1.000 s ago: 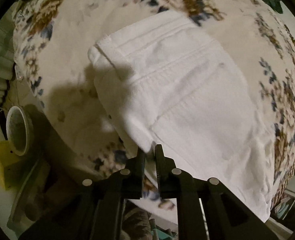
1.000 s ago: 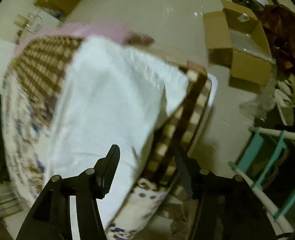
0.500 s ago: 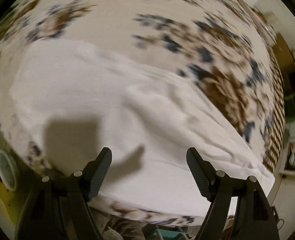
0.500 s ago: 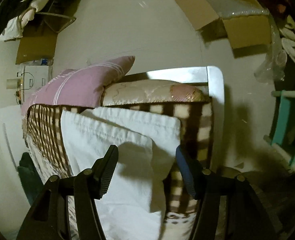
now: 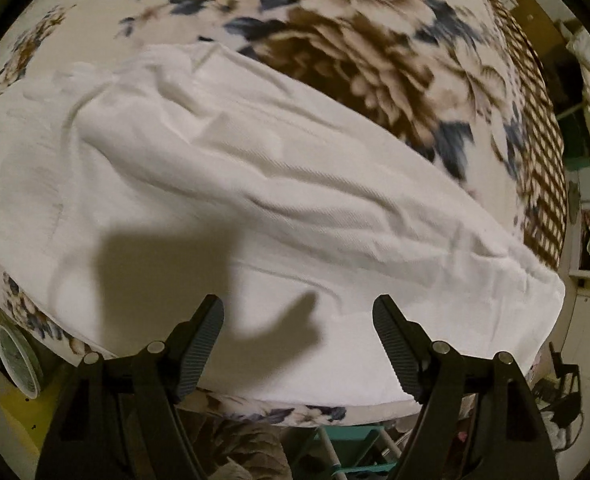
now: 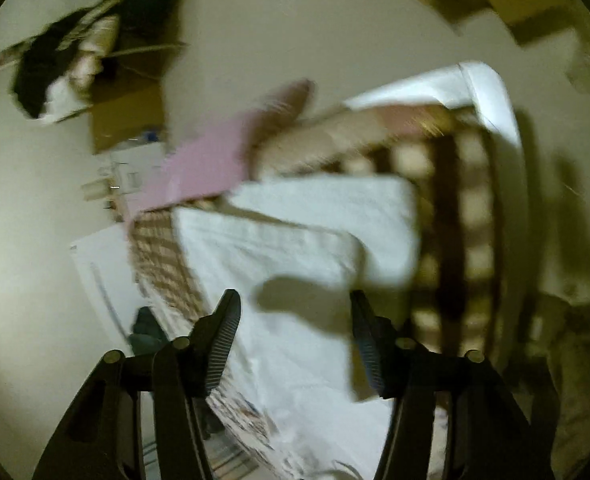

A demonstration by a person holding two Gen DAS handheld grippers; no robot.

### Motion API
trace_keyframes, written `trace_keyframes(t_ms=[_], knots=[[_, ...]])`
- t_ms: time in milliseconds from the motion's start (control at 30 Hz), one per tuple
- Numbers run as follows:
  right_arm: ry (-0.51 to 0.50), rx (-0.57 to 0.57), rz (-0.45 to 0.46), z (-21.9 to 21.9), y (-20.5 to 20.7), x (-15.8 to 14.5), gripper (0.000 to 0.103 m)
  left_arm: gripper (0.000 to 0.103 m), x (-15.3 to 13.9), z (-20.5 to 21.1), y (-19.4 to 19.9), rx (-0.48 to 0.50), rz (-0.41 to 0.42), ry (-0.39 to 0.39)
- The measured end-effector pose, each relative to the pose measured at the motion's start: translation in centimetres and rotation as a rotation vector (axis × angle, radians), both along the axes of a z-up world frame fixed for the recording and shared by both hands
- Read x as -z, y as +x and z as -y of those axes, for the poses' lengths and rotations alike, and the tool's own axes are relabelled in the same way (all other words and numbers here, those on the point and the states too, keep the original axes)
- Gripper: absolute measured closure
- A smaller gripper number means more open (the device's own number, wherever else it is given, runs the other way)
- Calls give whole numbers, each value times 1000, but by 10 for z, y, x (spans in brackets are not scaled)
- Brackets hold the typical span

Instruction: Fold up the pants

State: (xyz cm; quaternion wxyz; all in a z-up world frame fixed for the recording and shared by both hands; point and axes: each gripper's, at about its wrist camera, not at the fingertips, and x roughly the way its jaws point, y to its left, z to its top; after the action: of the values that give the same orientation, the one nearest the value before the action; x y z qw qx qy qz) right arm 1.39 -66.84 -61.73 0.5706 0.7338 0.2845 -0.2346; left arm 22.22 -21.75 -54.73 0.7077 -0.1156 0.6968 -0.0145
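Since the earlier frame, my left gripper [image 5: 297,320] has let go of the cloth edge it pinched and travelled along the garment; it now hangs spread wide above the white pants [image 5: 223,200], nothing between its jaws. My right gripper [image 6: 293,316] has dropped toward the far end of the pants [image 6: 295,248], and its jaws are closing with nothing pinched; the cloth lies beyond the pads, not pressed.

Position of the workpiece: the pants lie lengthwise on the floral bedspread [image 5: 355,52], rumpled, with one leg end overlapping the other beside the checked blanket [image 6: 447,216] and near the pink pillow [image 6: 211,164].

Step in hand, as I judge it: repositioning between folds. The garment appears already doubled leg on leg. The next move calls for each gripper to descend onto a cloth edge, catch every layer, and clamp before lifting, so that the hem end can be carried toward the waist.

Limits of view:
- The right wrist view is smeared by motion; hem detail and layer count are unreadable.
- The waistband is not clearly shown in either view.
- My own gripper shadow covers the near cloth in the left view, so the edge there is hard to find.
- The near bed edge is cut off by the gripper bodies.
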Motion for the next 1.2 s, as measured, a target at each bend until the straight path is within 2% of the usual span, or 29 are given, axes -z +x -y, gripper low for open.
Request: trace_keyframes(t_ms=[133, 367, 467, 500, 533, 567, 600, 667, 733, 800, 867, 967, 1067, 1200], knots=[[-84, -79, -39, 10, 9, -10, 92, 27, 3, 4, -1, 6, 0, 6], [-262, -142, -223, 17, 7, -34, 97, 27, 2, 7, 2, 14, 20, 27], [-265, -199, -346, 19, 0, -19, 97, 27, 1, 3, 10, 12, 36, 44], [-254, -235, -374, 20, 2, -12, 96, 27, 1, 0, 11, 8, 35, 51], [-257, -279, -424, 21, 7, -10, 91, 27, 1, -2, 12, 4, 34, 52], [-271, -304, -460, 20, 8, -13, 78, 27, 2, -8, 19, -3, 33, 47], [-286, -325, -481, 18, 9, -21, 72, 27, 0, -14, 21, -11, 33, 41], [-320, -368, -513, 10, 17, -47, 53, 27, -7, -32, 25, -30, 28, 28], [-342, -420, -503, -10, 33, -77, 52, 27, -14, -54, 31, -56, 19, 34], [-319, -477, -473, -39, 56, -94, 52, 27, -18, -79, 37, -99, -1, 30], [-248, -584, -400, -89, 98, -101, 53, 27, -20, -102, 47, -146, -6, 25], [-116, -695, -344, -164, 148, -98, 53, 27, -20, -138, 66, -227, -20, -3], [-56, -749, -371, -224, 192, -84, 53, 27, -13, -160, 89, -278, -49, -72], [-52, -777, -497, -265, 226, -56, 53, 28, -1, -159, 118, -259, -79, -147]])
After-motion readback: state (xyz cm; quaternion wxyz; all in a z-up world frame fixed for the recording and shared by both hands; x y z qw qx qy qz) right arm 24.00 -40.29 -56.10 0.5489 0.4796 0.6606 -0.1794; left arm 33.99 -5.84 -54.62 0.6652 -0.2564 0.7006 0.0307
